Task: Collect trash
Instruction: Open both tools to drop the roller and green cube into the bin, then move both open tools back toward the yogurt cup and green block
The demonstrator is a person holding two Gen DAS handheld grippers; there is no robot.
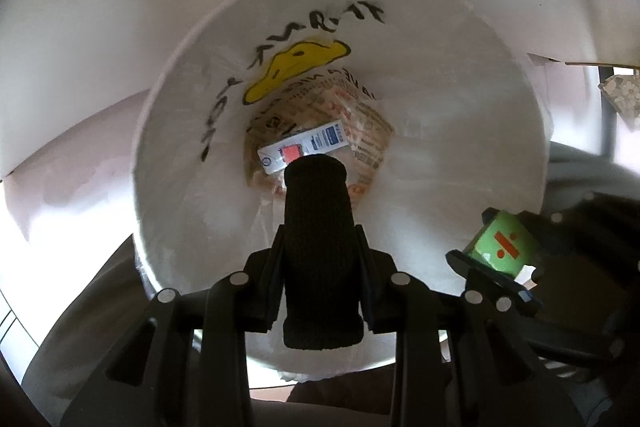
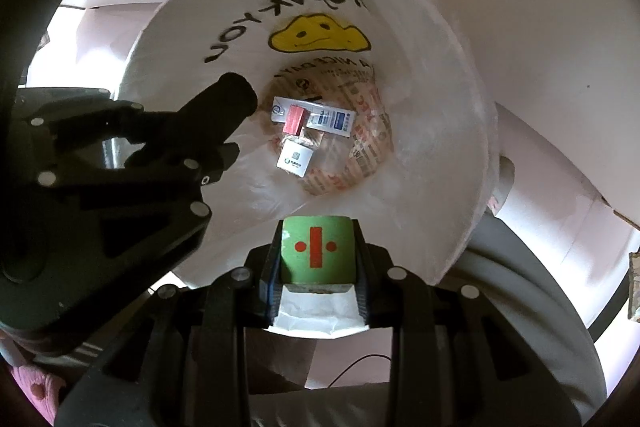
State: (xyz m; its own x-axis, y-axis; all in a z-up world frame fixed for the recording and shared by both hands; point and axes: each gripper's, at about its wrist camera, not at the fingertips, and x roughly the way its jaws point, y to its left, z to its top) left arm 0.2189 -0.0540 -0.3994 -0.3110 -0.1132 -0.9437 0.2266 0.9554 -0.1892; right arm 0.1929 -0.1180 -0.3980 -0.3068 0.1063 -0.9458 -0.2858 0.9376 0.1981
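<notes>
A white plastic bag (image 1: 440,147) with a yellow smiley print stands open below both grippers. At its bottom lie a white packet with a blue label (image 1: 320,143), a small red box (image 2: 295,118), a small white box (image 2: 295,159) and printed paper (image 2: 360,151). My left gripper (image 1: 320,259) is shut on a black fabric-covered cylinder (image 1: 316,211) that points down into the bag's mouth; the cylinder (image 2: 236,99) also shows in the right wrist view. My right gripper (image 2: 318,267) is shut on a green block (image 2: 318,251) with a red mark, above the bag's near rim, with white paper (image 2: 316,311) under it.
White sheets (image 1: 100,47) surround the bag on the far side. A grey curved body (image 2: 520,287) lies beside the bag at the right. Pink cloth (image 2: 36,391) shows at the lower left and a thin black cable (image 2: 360,361) runs below the right gripper.
</notes>
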